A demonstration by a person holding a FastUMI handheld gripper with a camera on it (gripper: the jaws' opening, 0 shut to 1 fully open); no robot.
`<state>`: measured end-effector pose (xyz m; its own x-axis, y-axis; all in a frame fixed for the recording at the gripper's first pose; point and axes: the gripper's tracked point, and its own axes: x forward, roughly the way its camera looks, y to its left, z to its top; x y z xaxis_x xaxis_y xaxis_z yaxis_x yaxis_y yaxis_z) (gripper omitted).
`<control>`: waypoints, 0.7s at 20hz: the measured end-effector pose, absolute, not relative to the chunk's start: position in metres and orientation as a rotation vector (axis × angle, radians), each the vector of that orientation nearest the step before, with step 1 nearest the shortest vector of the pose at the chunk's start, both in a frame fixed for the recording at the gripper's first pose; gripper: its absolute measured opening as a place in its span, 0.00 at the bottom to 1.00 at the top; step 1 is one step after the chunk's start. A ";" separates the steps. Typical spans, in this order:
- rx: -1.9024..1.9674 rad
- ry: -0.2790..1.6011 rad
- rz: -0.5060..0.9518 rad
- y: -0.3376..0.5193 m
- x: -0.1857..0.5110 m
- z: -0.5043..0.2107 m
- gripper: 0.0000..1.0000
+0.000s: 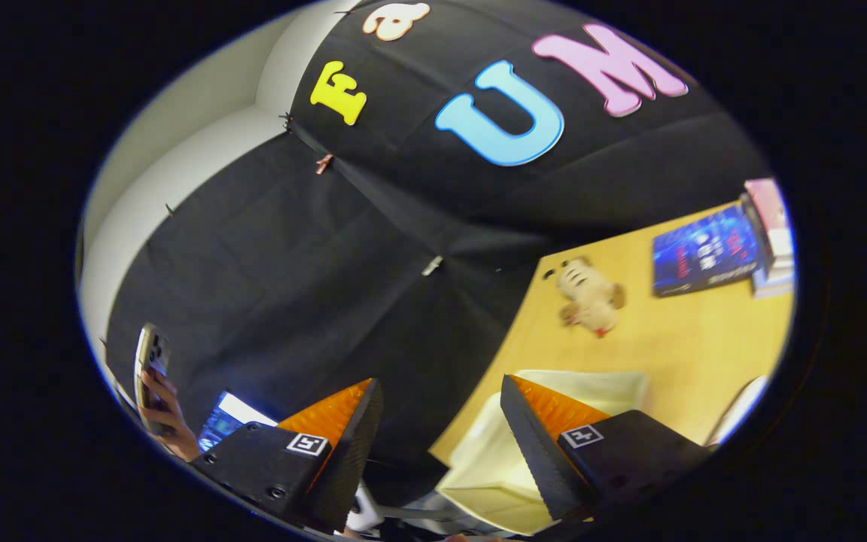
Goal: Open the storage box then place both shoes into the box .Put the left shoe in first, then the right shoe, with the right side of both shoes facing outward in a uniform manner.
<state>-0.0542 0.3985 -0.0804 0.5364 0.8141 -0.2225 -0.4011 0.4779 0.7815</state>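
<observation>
The hand-held gripper [441, 421] is tilted hard, its two fingers spread wide with nothing between them. Just ahead of the right finger, partly behind it, sits the pale cream storage box [494, 467], soft-walled with a rounded rim, on the near corner of the light wooden table [689, 354]. The finger covers a good part of the box, so whether a lid is on it or off is hard to judge; the interior cannot be made out either. A curved white shape [738, 406] peeks in past the right finger, cut off, too little of it to name.

Farther along the table lies a small beige plush toy [590, 296] with darker paws, blurred, well apart from the box. Beyond it rests a blue hardcover book [704, 252], and just beside that a short stack of books [772, 233], cropped.

Off past the left finger, a person's hand [166, 421] holds up a phone [149, 365] seen edge-on. Near it something glows blue-white [224, 421], half hidden behind the left finger. Low between the fingers there are white and grey bits [369, 516], too cramped to identify.
</observation>
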 end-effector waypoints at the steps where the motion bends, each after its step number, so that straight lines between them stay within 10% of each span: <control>1: 0.657 0.644 0.750 0.372 -0.053 -0.094 0.96; 14: 0.426 1.034 0.198 0.165 -0.106 -0.318 0.92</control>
<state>-0.1059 0.1645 -0.3180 0.5033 0.3551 -0.7878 0.0396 0.9012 0.4315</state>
